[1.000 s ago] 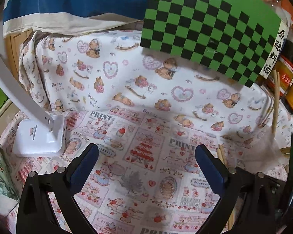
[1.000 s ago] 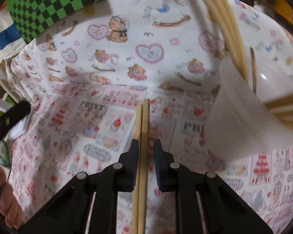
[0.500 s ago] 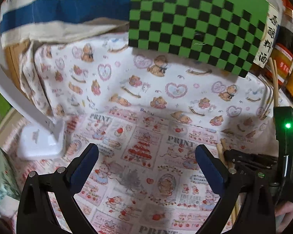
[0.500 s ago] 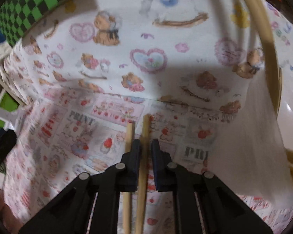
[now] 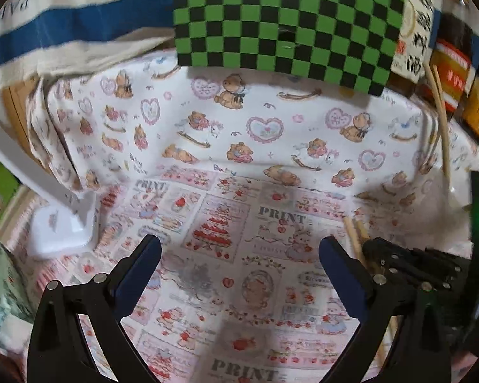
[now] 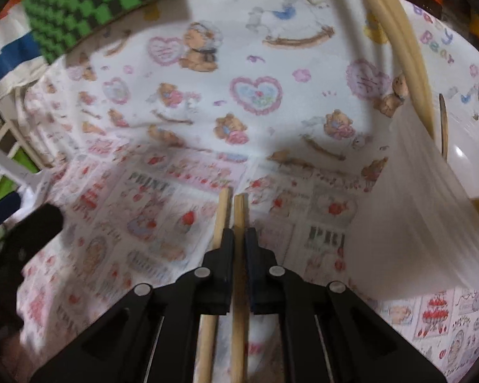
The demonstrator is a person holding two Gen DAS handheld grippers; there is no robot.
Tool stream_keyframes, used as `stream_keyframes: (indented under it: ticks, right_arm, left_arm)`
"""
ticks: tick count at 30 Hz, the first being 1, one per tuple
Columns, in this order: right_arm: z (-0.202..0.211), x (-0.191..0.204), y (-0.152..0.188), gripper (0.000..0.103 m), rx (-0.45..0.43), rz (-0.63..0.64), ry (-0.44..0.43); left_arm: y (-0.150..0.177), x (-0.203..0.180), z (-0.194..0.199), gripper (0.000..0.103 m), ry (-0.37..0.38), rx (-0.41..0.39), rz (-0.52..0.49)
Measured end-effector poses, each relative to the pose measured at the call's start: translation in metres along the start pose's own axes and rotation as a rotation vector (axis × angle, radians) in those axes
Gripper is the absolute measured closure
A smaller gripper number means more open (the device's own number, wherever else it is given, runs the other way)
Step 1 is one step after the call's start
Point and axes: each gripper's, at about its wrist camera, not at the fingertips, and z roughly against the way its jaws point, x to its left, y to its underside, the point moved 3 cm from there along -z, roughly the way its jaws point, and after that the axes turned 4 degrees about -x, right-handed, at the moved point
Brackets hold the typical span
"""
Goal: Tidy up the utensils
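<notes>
Right wrist view: right gripper [image 6: 238, 239] is clamped on one wooden chopstick [image 6: 238, 220], a second chopstick [image 6: 221, 220] lying outside its left finger, beside a translucent cup [image 6: 408, 223] holding more. Only the left wrist view shows the left gripper [image 5: 239, 255], jaws wide and empty over the patterned cloth [image 5: 239, 146].

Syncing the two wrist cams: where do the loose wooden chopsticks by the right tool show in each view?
Left wrist: chopsticks at lower right, tips poking out past the right tool.
Right wrist: chopsticks bottom centre; one lies between the closed fingers, one just outside.
Shared landmark: green checkered board.
</notes>
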Motion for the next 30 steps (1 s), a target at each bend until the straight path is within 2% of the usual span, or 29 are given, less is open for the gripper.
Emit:
stream_keyframes:
  ticks: [2,5,8,12,13,14,15,19,21,24,26,27,30]
  right_arm:
    - [0.016,0.004,-0.008,0.096,-0.043,0.011,-0.002]
    - [0.048,0.014,-0.011,0.096,-0.135,0.046,-0.001]
    - [0.081,0.034,-0.009,0.096,-0.294,0.129,0.112]
    - [0.128,0.043,-0.016,0.096,-0.422,0.141,0.082]
    - [0.139,0.04,-0.019,0.097,-0.443,0.142,0.075]
    - [0.151,0.039,-0.022,0.097,-0.47,0.14,0.068]
    - [0.167,0.036,-0.025,0.097,-0.5,0.129,0.06]
    - [0.211,0.017,-0.035,0.097,-0.581,0.087,0.042]
    - [0.226,0.01,-0.039,0.097,-0.621,0.062,0.039]
    - [0.252,-0.005,-0.044,0.097,-0.666,0.054,0.006]
    - [0.266,-0.01,-0.043,0.097,-0.702,0.055,-0.008]
    - [0.275,-0.016,-0.043,0.097,-0.725,0.053,-0.01]
    - [0.295,-0.036,-0.046,0.097,-0.768,0.002,-0.027]
  left_arm:
    - [-0.001,0.006,0.0,0.005,0.014,0.009,0.038]
    - [-0.005,0.013,0.003,0.005,-0.05,-0.03,0.035]
    - [-0.008,0.019,0.008,0.005,-0.093,-0.069,0.037]
    - [-0.009,0.023,0.01,0.005,-0.051,-0.055,0.066]
    - [-0.009,0.022,0.01,0.007,-0.04,-0.054,0.064]
    - [-0.009,0.019,0.011,0.015,-0.033,-0.057,0.052]
    - [-0.009,0.015,0.012,0.018,-0.032,-0.059,0.033]
    - [-0.005,-0.01,0.015,0.04,-0.036,-0.064,-0.085]
    - [-0.004,-0.022,0.027,0.043,-0.051,-0.101,-0.135]
    - [-0.011,-0.045,0.044,0.043,-0.012,-0.145,-0.125]
    - [-0.018,-0.066,0.043,0.043,0.025,-0.102,-0.16]
    - [-0.022,-0.076,0.037,0.043,0.041,-0.055,-0.173]
    - [-0.026,-0.103,0.011,0.043,0.021,0.088,-0.219]
